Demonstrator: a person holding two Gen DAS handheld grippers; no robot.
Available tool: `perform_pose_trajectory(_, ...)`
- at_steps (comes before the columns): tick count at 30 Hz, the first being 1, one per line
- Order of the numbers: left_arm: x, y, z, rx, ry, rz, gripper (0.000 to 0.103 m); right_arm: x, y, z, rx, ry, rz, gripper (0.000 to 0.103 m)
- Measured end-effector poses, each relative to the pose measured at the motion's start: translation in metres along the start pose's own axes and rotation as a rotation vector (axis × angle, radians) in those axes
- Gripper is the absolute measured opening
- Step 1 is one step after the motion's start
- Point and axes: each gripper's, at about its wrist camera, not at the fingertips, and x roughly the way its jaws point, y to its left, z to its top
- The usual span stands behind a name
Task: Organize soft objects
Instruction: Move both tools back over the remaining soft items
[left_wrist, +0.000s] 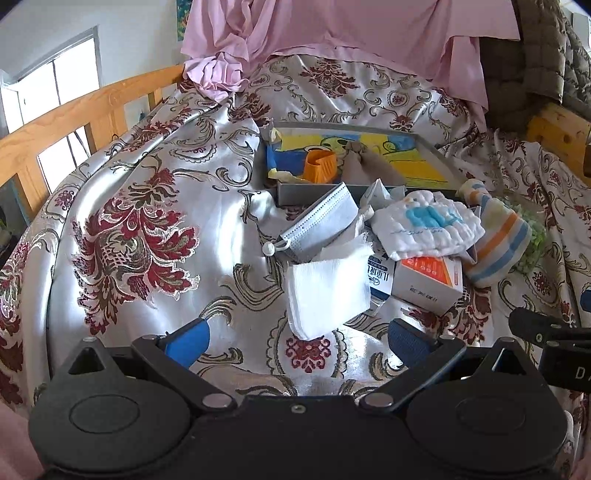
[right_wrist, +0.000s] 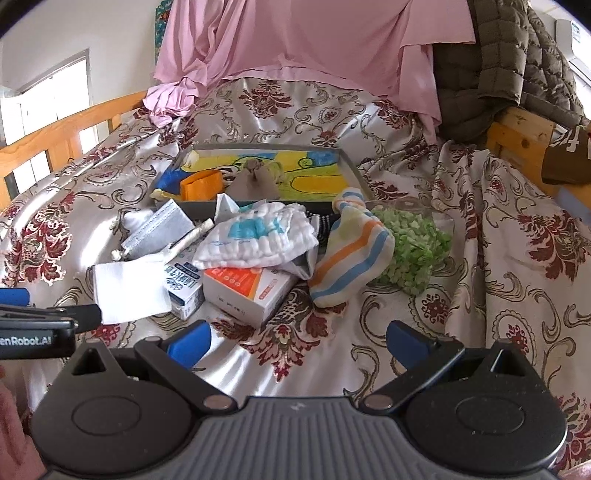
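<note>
Both grippers, left gripper (left_wrist: 297, 338) and right gripper (right_wrist: 297, 338), are being held wide open over the soft pile, touching nothing.

Under your fingers (right_wrist: 190, 343), which wear blue rubbery pads, the bed cover (right_wrist: 461, 229) is shiny, smooth cloth with red flowers. Ahead of the left fingers (left_wrist: 188, 341) lies a white folded cloth (left_wrist: 328, 291), soft and matt. Past it you see a grey mask (left_wrist: 317, 223) of thin papery cloth. The white quilted cloth (right_wrist: 258, 238) looks puffy and bumpy. The striped sock (right_wrist: 351, 258) is knitted. The orange-and-white box (right_wrist: 247, 290) is smooth card. The bed rail (left_wrist: 74, 118) is plain wood.
</note>
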Motion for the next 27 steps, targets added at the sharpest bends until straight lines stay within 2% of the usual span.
perform_pose_trajectory(14, 0.016, 0.008, 0.006, -0.08, 0.05, -0.016, 0.102, 0.009, 0.003, 0.002, -0.009, 0.027, 0.049, 0.103)
perform_pose_trajectory(27, 0.031, 0.006, 0.009, -0.087, 0.08, -0.027, 0.102, 0.03, 0.008, 0.008, -0.017, 0.074, 0.088, 0.103)
